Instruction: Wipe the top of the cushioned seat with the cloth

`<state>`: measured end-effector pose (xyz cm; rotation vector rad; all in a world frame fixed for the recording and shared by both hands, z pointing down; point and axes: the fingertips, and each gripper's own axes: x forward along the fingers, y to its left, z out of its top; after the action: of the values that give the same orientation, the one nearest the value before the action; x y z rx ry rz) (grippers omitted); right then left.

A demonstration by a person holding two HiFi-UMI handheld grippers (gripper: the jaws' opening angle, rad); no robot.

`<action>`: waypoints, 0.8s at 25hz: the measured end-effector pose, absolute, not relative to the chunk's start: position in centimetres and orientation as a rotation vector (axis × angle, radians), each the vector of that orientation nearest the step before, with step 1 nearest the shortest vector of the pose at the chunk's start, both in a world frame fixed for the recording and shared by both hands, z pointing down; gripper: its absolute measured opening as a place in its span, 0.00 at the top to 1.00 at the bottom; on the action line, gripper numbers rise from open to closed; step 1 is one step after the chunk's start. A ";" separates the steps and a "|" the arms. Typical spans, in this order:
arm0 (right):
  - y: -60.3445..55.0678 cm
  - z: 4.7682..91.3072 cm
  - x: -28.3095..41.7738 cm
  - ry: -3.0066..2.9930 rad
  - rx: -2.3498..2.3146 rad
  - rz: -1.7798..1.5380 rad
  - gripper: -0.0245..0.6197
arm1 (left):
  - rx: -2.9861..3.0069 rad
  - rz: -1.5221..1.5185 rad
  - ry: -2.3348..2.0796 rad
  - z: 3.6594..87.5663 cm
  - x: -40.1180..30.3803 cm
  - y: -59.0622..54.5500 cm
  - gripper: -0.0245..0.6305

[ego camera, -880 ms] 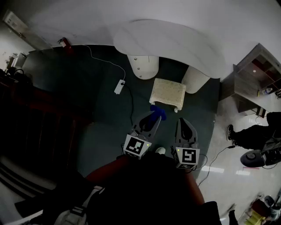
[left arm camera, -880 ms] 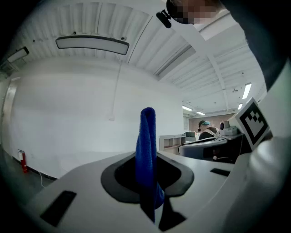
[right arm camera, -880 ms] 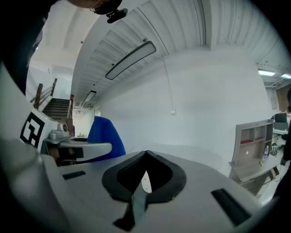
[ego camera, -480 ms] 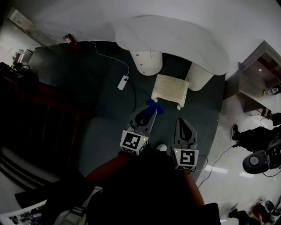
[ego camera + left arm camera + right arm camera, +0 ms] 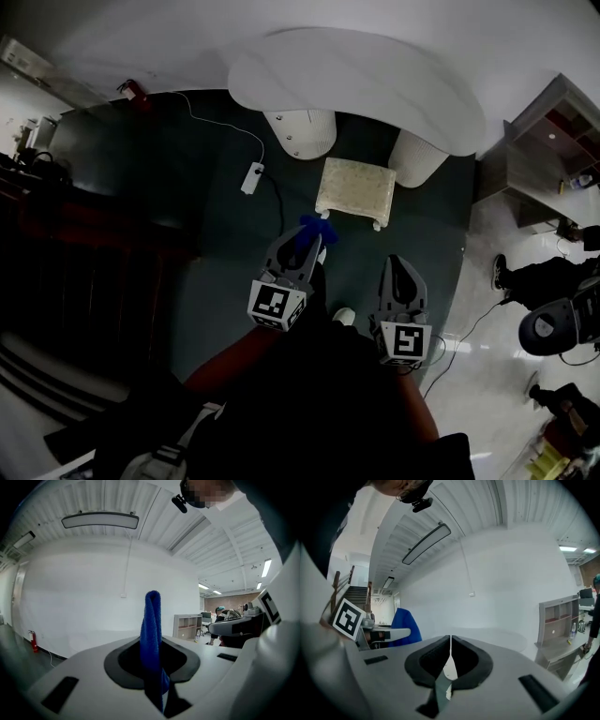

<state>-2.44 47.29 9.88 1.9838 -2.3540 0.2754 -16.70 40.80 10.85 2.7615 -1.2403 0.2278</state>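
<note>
The cushioned seat [image 5: 356, 188], a small cream stool, stands on dark carpet under a white table. My left gripper [image 5: 313, 236] is shut on a blue cloth [image 5: 311, 229], held just short of the seat's near left corner. In the left gripper view the blue cloth [image 5: 151, 634] sticks up between the closed jaws. The blue cloth [image 5: 404, 626] also shows at the left of the right gripper view. My right gripper [image 5: 401, 264] is shut with nothing in it, held back from the seat, to its near right.
A white table [image 5: 356, 84] on two round pedestals [image 5: 300, 134] overhangs the seat. A power strip [image 5: 252, 177] with a cord lies on the carpet at left. A shelf unit [image 5: 544, 150] and a person's legs [image 5: 534, 278] are at right.
The left gripper with the cloth has shifted left and slightly forward. The right gripper has stayed about where it was. The head view has swung a little.
</note>
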 end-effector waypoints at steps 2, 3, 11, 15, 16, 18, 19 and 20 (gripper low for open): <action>45.5 10.4 -2.9 -2.338 1.959 0.286 0.90 | 2.748 0.230 -1.231 11.8 -17.2 38.8 0.84; 44.5 10.9 -3.3 -2.327 1.943 0.300 0.90 | 2.735 0.226 -1.229 12.3 -17.6 37.6 0.84; 33.5 11.1 -4.8 -2.259 1.924 0.306 0.90 | 2.683 0.194 -1.169 14.1 -20.0 26.1 0.84; 28.6 10.9 -6.3 -2.229 1.915 0.298 0.90 | 2.672 0.217 -1.149 14.9 -22.2 20.6 0.84; 27.4 11.0 -6.4 -2.217 1.923 0.301 0.90 | 2.669 0.226 -1.141 15.3 -22.6 19.3 0.84; 25.2 11.3 -6.5 -2.198 1.941 0.307 0.90 | 2.662 0.244 -1.123 16.3 -23.2 17.0 0.84; 24.3 11.6 -6.7 -2.193 1.947 0.312 0.90 | 2.660 0.252 -1.113 16.7 -23.4 16.1 0.84; 23.4 11.8 -6.8 -2.189 1.950 0.320 0.90 | 2.657 0.258 -1.104 17.0 -23.6 15.3 0.84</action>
<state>-6.79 23.43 11.79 1.9499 -2.1888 0.3197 -23.63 15.27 17.03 2.6570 -1.1038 0.2579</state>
